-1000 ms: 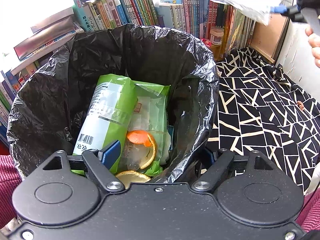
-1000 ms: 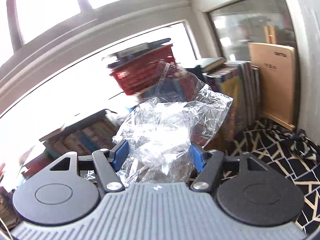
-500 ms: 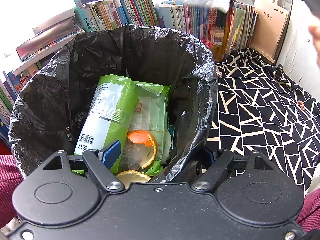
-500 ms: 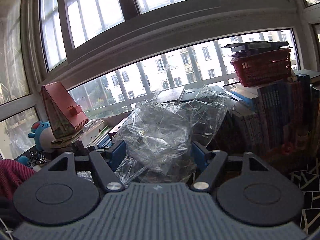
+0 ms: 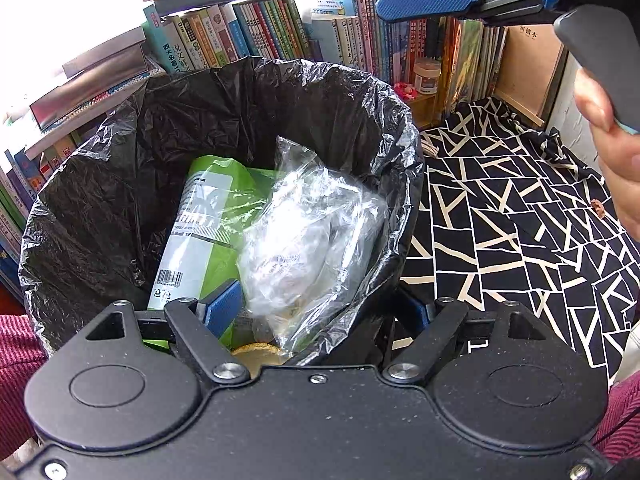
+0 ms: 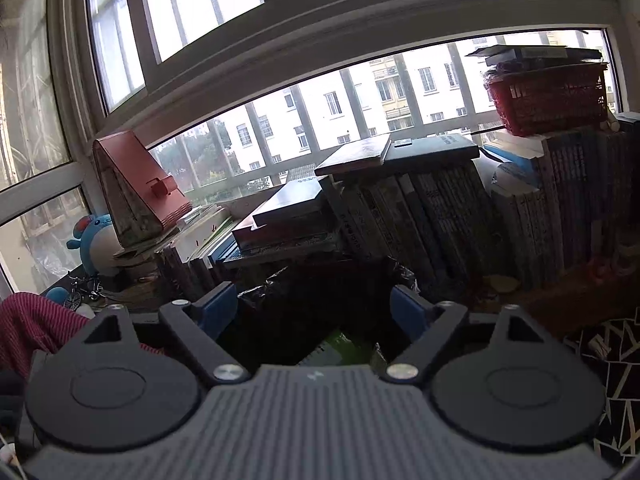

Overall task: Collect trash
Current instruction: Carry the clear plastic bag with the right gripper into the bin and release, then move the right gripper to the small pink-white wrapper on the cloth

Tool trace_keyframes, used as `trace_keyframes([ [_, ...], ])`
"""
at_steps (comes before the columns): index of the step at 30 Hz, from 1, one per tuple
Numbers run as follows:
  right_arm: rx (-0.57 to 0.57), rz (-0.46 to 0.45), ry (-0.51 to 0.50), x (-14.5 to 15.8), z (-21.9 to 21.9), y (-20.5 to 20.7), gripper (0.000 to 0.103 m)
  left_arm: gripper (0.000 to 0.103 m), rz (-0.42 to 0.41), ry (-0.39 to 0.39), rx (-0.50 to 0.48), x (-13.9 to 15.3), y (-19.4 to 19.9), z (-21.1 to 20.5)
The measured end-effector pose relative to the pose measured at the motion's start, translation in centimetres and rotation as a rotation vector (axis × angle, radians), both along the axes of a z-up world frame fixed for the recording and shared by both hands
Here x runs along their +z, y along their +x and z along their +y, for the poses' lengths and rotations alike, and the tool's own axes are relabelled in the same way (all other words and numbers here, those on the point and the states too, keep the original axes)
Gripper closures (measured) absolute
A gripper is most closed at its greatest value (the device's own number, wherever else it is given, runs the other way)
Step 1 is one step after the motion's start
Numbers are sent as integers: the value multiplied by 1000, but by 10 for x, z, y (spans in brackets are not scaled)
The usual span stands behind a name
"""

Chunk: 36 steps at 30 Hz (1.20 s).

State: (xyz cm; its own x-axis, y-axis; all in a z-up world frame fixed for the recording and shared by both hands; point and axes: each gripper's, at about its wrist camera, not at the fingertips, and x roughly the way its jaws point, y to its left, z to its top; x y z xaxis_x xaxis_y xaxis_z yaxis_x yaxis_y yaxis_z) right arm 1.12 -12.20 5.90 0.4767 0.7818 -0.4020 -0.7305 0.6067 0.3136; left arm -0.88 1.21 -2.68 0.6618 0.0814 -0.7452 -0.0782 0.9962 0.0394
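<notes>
A lived-in room of a home, likely an enclosed balcony or study corner. Large barred windows (image 6: 360, 92) look out on apartment buildings. Rows of books (image 5: 256, 32) crowd the sill, with a red plastic basket (image 6: 552, 96) on top, a blue plush toy (image 6: 94, 240) nearby and a black-and-white patterned cloth (image 5: 520, 232).

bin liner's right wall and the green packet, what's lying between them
In the left wrist view, the crumpled clear plastic wrap fills that stretch, resting against the green packet and reaching the black bin liner on the right.
</notes>
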Motion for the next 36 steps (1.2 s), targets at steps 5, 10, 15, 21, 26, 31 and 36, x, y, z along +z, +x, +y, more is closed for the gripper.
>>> trace_keyframes([
  [5,-14,2,-6,-2,-1,2,13,23,-1,-3,-2,1,-1,0],
  [10,-37,3,-13,-4,-3,4,12,23,-6,-5,-9,2,-1,0],
  [15,-86,8,-21,-8,-7,12,12,23,-6,-5,-8,2,-2,0],
  [21,-240,13,-44,-18,-28,37,11,23,-6,-5,-8,2,-2,0],
  [26,-475,14,-91,-40,-61,71,11,23,-8,-27,-4,5,-2,3],
  [31,-707,83,-246,-97,-96,122,10,23,-55,-34,-9,15,-6,4],
  [36,-804,161,-407,-170,-113,171,10,23,-63,-25,-22,14,-5,1],
])
